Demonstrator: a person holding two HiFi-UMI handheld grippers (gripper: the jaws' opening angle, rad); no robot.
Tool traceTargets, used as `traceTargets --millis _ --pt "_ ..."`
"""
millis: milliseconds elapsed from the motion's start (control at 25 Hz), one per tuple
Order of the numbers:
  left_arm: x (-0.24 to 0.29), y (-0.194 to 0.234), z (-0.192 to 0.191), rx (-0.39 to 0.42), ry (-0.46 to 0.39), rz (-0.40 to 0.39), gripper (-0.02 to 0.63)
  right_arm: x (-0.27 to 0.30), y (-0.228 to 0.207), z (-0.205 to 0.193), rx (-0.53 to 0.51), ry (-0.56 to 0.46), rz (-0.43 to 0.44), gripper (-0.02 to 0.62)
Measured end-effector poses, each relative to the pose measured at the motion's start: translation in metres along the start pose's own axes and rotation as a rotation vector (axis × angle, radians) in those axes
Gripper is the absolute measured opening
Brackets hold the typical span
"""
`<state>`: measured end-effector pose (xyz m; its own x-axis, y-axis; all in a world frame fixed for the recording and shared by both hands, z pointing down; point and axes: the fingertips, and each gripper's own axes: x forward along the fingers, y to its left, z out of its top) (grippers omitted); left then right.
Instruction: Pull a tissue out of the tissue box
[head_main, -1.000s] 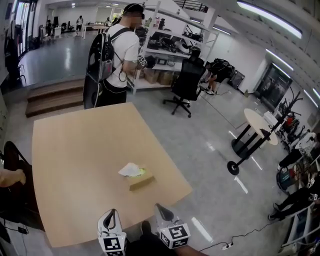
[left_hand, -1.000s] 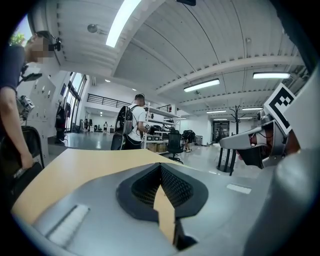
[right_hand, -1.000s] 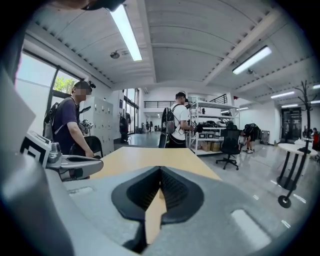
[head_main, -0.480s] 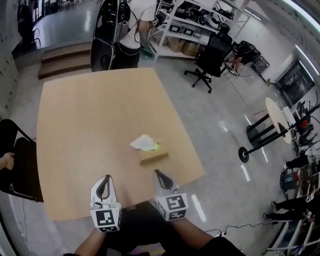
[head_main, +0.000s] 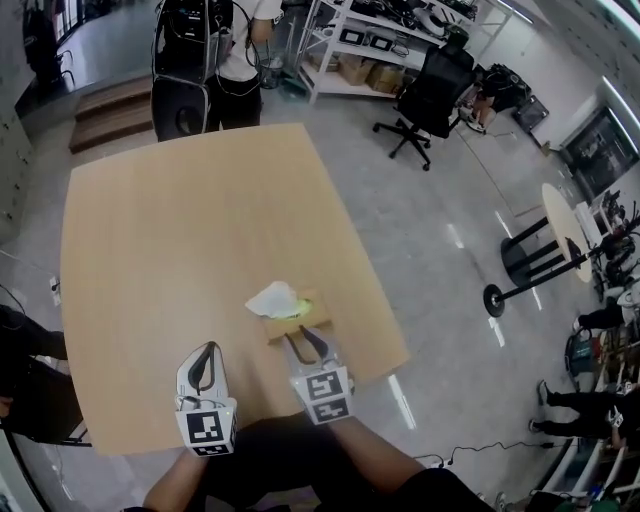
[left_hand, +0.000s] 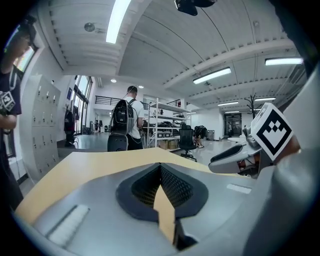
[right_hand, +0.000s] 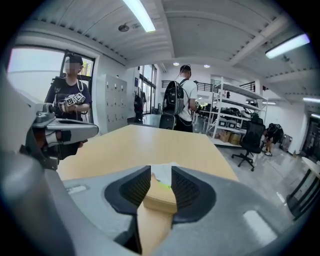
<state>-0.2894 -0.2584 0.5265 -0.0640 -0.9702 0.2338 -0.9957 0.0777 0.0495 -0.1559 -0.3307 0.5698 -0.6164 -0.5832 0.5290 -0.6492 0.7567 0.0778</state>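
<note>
While the right claw, jaws just opened, frames the untouched tissue box at the counter's 5 o'clock, the step looks like approach. Next: pinch the tissue poking out at the box's 10 o'clock, then lift. Left claw closed, empty.

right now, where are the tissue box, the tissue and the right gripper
tissue box (head_main: 318, 315): head view, on its tan top
tissue (head_main: 270, 298): head view, middle of the white sheet
right gripper (head_main: 297, 336): head view, between its fingertips
</note>
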Motion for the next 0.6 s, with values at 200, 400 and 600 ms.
traceTargets --millis 200,400,600 --pt "0.028 -0.006 -0.002 0.025 0.028 0.014 0.018 0.037 -0.023 -0.006 -0.024 0.062 0.023 0.155" --pt "0.05 0.001 -0.004 0.026 0.053 0.033 0.018 0.072 -0.029 -0.006 -0.041 0.121 0.057 0.186" --pt "0.069 -0.002 -0.003 0.014 0.073 0.05 0.018 0.095 -0.031 -0.025 -0.065 0.202 0.096 0.19"
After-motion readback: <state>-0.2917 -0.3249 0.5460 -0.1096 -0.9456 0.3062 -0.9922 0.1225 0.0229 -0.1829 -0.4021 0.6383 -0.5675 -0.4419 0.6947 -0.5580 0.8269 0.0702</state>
